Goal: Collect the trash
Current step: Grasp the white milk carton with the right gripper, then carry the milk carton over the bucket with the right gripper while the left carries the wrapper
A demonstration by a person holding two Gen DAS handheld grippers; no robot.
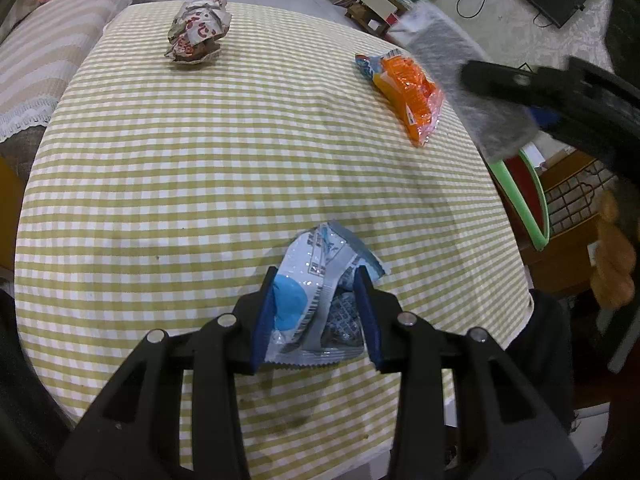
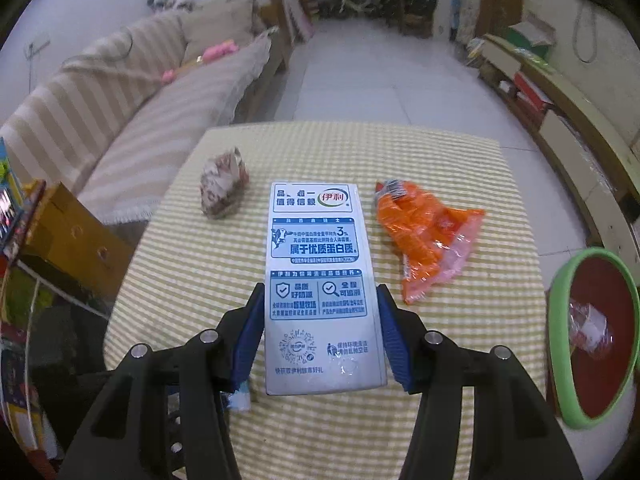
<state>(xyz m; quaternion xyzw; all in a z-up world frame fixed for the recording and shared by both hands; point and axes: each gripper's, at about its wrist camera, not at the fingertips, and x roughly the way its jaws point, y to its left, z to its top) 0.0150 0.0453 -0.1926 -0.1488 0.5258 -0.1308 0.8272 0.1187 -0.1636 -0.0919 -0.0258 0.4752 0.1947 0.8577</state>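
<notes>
The green-rimmed bin point(image 2: 560, 344) is cut off by the right edge.

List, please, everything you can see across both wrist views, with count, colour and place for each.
Milk carton: one, white with blue print, held between the right gripper's pads above the table.
Blue-and-silver wrapper: one, crumpled, between the left gripper's pads at the near table edge.
Orange wrapper: one, orange and clear, lying on the table's right side.
Crumpled paper wrapper: one, white with red print, far left of the table.
Table: one, yellow-and-white check cloth.
Bin: one, green rim, red inside, right of the table, clear plastic inside.
Sofa: one, beige striped, behind left.
Left gripper: black, blue pads, shut on the wrapper.
Right gripper: black, blue pads, shut on the carton.
</notes>
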